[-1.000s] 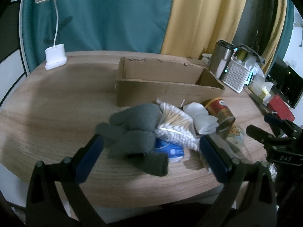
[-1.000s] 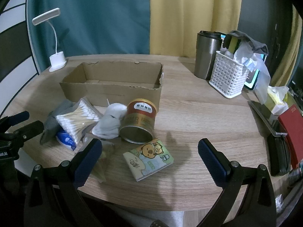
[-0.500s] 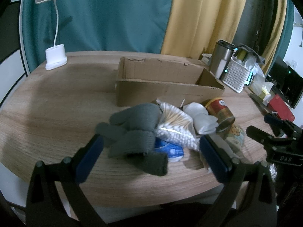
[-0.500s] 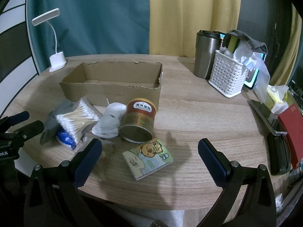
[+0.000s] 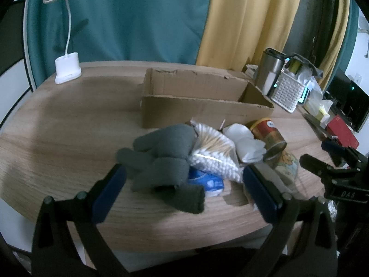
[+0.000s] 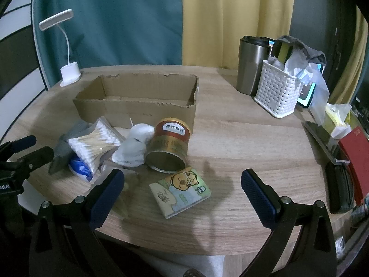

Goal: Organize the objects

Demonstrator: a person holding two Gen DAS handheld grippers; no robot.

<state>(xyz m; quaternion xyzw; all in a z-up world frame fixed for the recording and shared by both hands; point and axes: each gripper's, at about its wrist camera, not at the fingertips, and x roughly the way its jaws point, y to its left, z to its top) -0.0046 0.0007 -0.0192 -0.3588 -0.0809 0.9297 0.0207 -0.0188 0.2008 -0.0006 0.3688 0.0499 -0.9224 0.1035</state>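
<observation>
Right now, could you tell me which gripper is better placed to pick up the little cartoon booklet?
The right gripper, probably. It is open, and the booklet lies flat on the table straight ahead between its fingers. The left gripper faces the grey glove instead.

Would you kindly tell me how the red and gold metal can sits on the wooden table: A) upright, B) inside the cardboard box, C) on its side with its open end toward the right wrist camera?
C: the red and gold metal can lies tipped over in front of the cardboard box, with its open round end facing the camera.
</observation>
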